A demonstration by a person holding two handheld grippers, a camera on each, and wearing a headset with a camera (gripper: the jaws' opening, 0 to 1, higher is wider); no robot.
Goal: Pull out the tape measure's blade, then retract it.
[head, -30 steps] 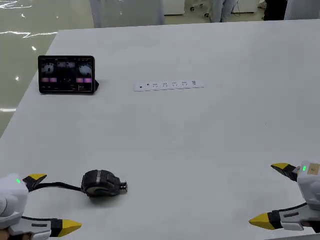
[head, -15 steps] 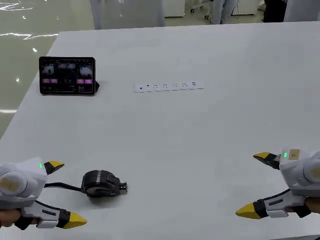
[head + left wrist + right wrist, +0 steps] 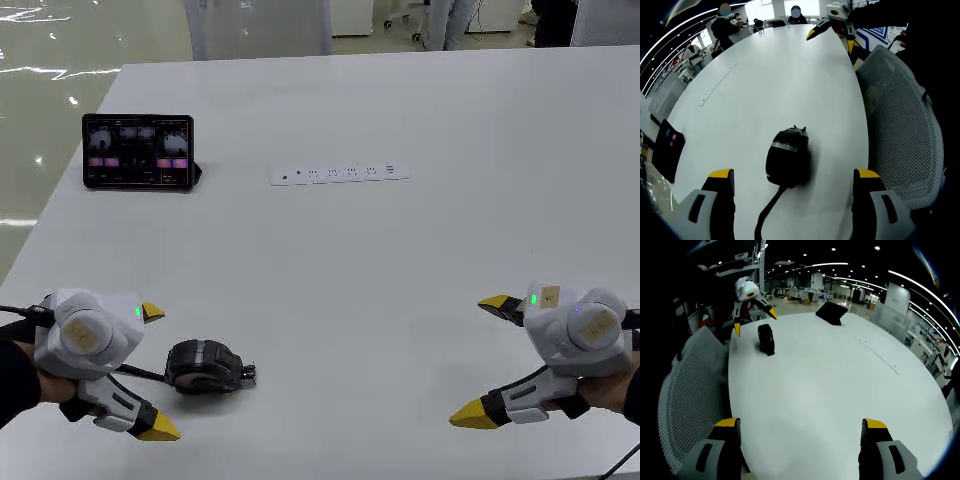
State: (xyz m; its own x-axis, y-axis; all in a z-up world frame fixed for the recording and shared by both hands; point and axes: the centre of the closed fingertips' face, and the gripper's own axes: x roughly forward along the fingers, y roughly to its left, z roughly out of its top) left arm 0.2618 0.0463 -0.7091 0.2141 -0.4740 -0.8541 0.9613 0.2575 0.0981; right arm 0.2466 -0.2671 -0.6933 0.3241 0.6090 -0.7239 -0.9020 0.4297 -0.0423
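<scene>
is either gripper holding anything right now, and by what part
Nothing is held. The left gripper is open, with the tape measure lying on the table just ahead of its jaws, ungripped. The right gripper is open over bare table.

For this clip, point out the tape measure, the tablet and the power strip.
tape measure (image 3: 203, 365), head view, top of its black case.
tablet (image 3: 137, 152), head view, middle of its lit screen.
power strip (image 3: 340, 173), head view, middle of its white body.
</scene>
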